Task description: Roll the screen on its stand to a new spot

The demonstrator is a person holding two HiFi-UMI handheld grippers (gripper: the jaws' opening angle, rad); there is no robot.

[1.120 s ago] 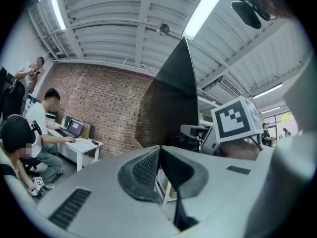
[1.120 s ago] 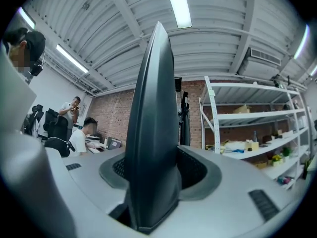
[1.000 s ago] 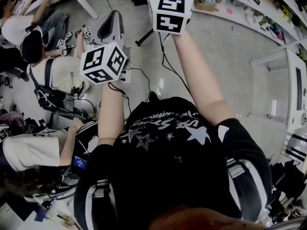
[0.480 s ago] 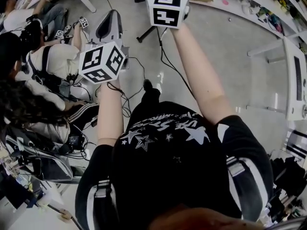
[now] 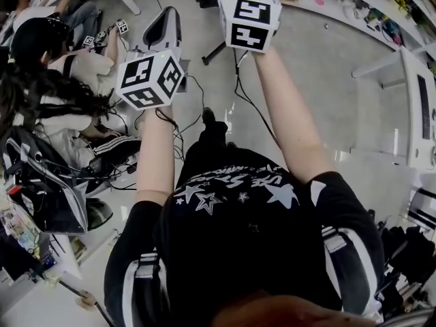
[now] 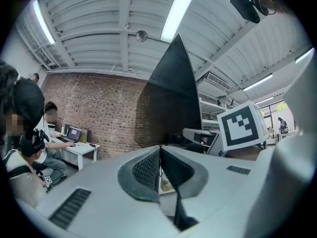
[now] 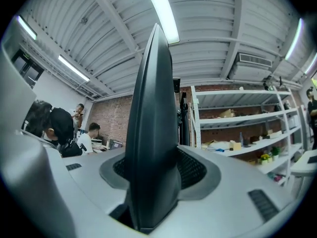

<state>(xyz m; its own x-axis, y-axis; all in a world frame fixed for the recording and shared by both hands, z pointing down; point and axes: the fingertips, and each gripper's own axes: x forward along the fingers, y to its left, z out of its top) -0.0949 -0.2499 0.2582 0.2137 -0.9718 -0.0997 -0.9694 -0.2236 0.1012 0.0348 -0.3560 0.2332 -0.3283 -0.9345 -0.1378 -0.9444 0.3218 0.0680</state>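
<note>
CHANGE | seated people (image 5: 80, 65) shifted up head view | bag (image 5: 51, 196) entered left | foot (image 5: 206, 119) stepped forward

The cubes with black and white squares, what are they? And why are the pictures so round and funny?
Each cube is part of a gripper, a two-jaw pincer; a person holds one in each hand. The head view comes from a camera on that person's head, looking down at the star shirt and the floor, where cables lie and other people sit at the left. The two round pictures come from wide cameras riding on the grippers. The right gripper is clamped on the thick dark edge of the screen. The left gripper seems to pinch its thin edge.
</note>
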